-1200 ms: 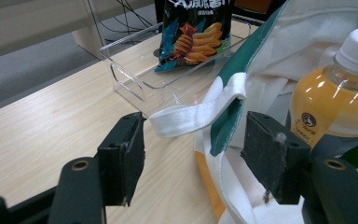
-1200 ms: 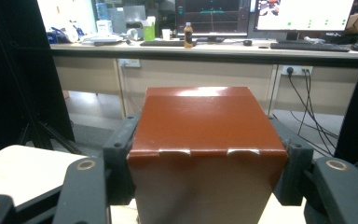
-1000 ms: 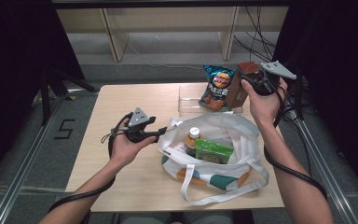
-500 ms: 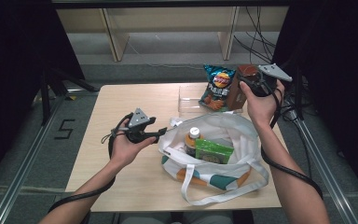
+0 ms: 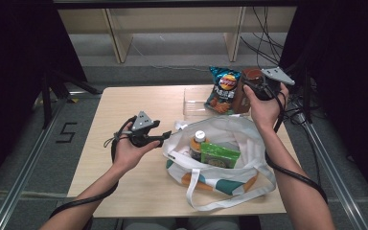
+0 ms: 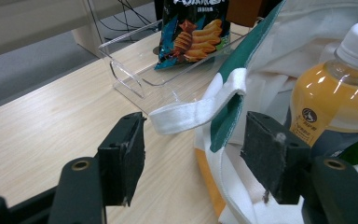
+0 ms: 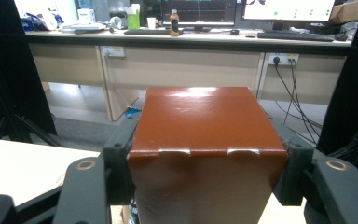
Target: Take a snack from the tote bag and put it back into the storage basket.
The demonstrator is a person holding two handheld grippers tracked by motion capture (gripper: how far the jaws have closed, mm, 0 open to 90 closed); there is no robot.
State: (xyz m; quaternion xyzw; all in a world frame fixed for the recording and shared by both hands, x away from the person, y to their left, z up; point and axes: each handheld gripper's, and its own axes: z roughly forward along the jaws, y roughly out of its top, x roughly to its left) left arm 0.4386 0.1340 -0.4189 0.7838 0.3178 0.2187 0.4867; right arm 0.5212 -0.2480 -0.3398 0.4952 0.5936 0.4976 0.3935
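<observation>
brown box (image 7: 205, 140) clamped, right gripper (image 7: 205, 186) | table's far-right edge (image 5: 249, 88)

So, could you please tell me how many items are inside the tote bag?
2 visible: a bottle at the left and a green packet beside it, both inside the bag. More may be hidden underneath.

right hand-held gripper (image 5: 249, 89): grips brown box (image 5: 245, 86) | left hand-held gripper (image 5: 165, 139): at tote bag (image 5: 230, 125) rim

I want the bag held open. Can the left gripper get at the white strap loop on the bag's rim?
Probably yes: the left gripper is open, and the white strap loop lies just beyond its jaws with nothing between.
</observation>
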